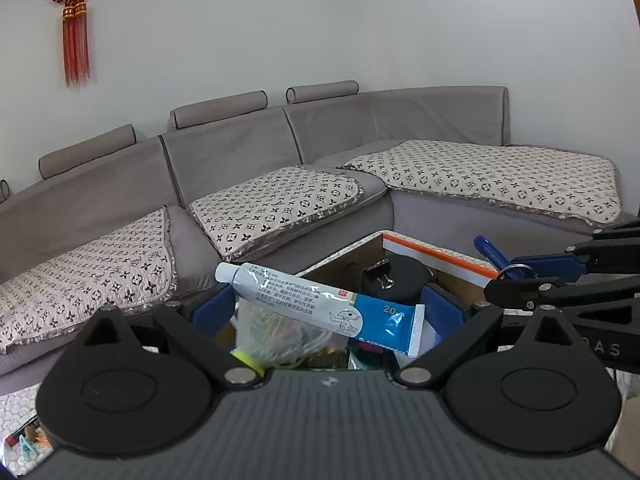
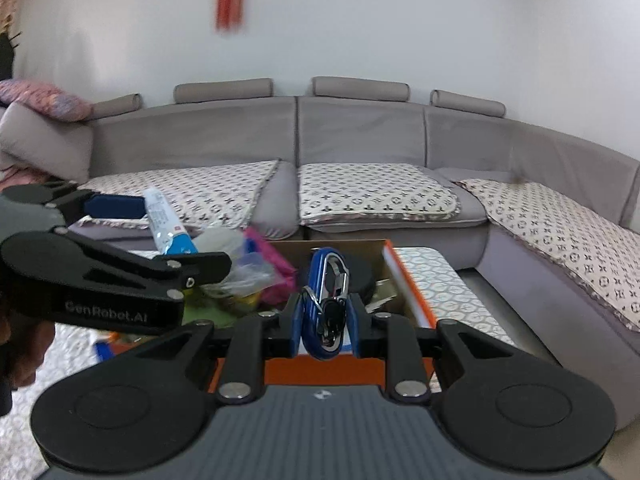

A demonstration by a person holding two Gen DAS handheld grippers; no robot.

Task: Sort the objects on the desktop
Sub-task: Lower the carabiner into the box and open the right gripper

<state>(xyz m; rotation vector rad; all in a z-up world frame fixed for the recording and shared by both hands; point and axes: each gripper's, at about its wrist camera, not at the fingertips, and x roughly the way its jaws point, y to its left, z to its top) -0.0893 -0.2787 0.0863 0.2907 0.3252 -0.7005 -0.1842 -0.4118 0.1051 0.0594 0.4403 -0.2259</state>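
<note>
My left gripper (image 1: 328,304) is shut on a white and blue ointment tube (image 1: 320,300), which lies lengthwise between the blue pads, above a cardboard box (image 1: 436,256) with an orange and white rim. The right wrist view shows the same left gripper (image 2: 160,236) at the left, with the tube (image 2: 166,220) sticking up from it. My right gripper (image 2: 324,312) is shut on a blue carabiner (image 2: 326,280) with a key ring, over the near part of the box (image 2: 404,280). In the left wrist view the right gripper (image 1: 508,276) comes in from the right with the carabiner (image 1: 490,252).
The box holds a black round thing (image 1: 404,280), a black binder clip (image 1: 380,272), a clear bag of rubber bands (image 1: 276,332) and a pink packet (image 2: 268,260). It stands on a patterned tabletop (image 2: 452,292). Behind is a grey sofa (image 2: 360,128) with patterned cushions.
</note>
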